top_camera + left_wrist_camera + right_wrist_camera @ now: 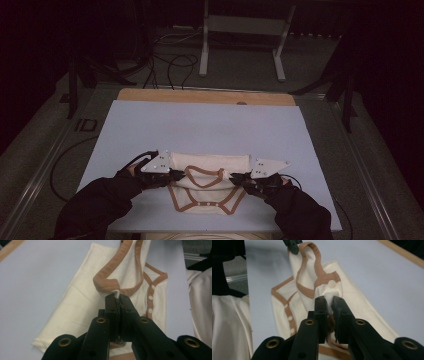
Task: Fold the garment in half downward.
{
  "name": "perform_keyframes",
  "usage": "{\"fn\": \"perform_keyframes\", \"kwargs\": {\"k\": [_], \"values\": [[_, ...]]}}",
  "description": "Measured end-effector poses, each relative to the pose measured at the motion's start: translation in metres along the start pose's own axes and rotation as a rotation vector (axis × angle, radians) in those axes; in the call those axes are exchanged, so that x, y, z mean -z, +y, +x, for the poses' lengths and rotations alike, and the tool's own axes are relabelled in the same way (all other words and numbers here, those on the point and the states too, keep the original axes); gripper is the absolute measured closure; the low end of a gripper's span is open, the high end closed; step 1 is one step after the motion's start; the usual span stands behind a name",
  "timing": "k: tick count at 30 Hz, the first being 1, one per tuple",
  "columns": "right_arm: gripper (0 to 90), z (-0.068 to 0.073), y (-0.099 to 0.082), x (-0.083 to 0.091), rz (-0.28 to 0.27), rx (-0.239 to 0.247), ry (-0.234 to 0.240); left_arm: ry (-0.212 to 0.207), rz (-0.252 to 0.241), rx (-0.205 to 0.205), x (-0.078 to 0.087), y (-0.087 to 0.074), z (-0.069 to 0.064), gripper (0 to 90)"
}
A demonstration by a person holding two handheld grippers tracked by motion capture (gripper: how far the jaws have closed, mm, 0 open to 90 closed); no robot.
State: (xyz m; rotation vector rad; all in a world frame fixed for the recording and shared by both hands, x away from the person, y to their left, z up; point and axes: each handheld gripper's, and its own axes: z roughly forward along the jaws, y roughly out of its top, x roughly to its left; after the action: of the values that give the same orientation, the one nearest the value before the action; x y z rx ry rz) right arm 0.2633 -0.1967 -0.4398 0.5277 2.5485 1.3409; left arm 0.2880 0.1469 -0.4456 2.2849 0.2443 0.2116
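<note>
A cream baby bodysuit (207,192) with brown trim and snap buttons lies on the near part of the pale blue table top (200,125). My left gripper (181,175) is shut on the garment's left shoulder by the neckline. In the left gripper view, the jaws (117,297) pinch white fabric just under a loop of brown trim (106,283). My right gripper (234,178) is shut on the opposite shoulder. The right gripper view has its jaws (328,299) clamped on cream cloth below a round snap (332,284). The neckline is lifted between both grippers, and the body (82,305) rests flat.
A wooden strip (205,96) borders the table's far edge. Beyond it on the floor stand a metal frame (240,30) and loose cables (170,65). More cream cloth (229,322) hangs at the near edge by the person's dark sleeves (100,200).
</note>
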Motion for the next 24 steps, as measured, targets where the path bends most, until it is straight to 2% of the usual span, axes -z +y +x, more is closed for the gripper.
{"fn": "perform_keyframes", "kwargs": {"k": [5, 9, 15, 18, 20, 24], "values": [[82.4, 0.003, -0.01, -0.007, 0.031, -0.016, 0.008, -0.011, 0.025, 0.005, -0.008, -0.011, -0.005, 87.6], [82.4, 0.006, -0.019, -0.013, 0.044, -0.036, 0.033, -0.033, 0.046, 0.013, -0.016, -0.02, -0.009, 87.6], [82.3, 0.01, -0.028, -0.018, 0.065, -0.055, 0.046, -0.059, 0.046, 0.036, -0.02, -0.028, -0.013, 87.6], [82.2, 0.014, -0.03, -0.019, 0.073, -0.042, 0.045, -0.061, 0.059, -0.003, -0.022, -0.028, -0.022, 87.5], [81.9, 0.016, -0.032, -0.021, 0.08, -0.033, 0.054, -0.053, 0.077, -0.009, -0.025, -0.029, -0.025, 87.5], [81.9, 0.015, -0.038, -0.025, 0.09, -0.047, 0.072, -0.074, 0.083, 0.022, -0.029, -0.037, -0.025, 87.4]]}}
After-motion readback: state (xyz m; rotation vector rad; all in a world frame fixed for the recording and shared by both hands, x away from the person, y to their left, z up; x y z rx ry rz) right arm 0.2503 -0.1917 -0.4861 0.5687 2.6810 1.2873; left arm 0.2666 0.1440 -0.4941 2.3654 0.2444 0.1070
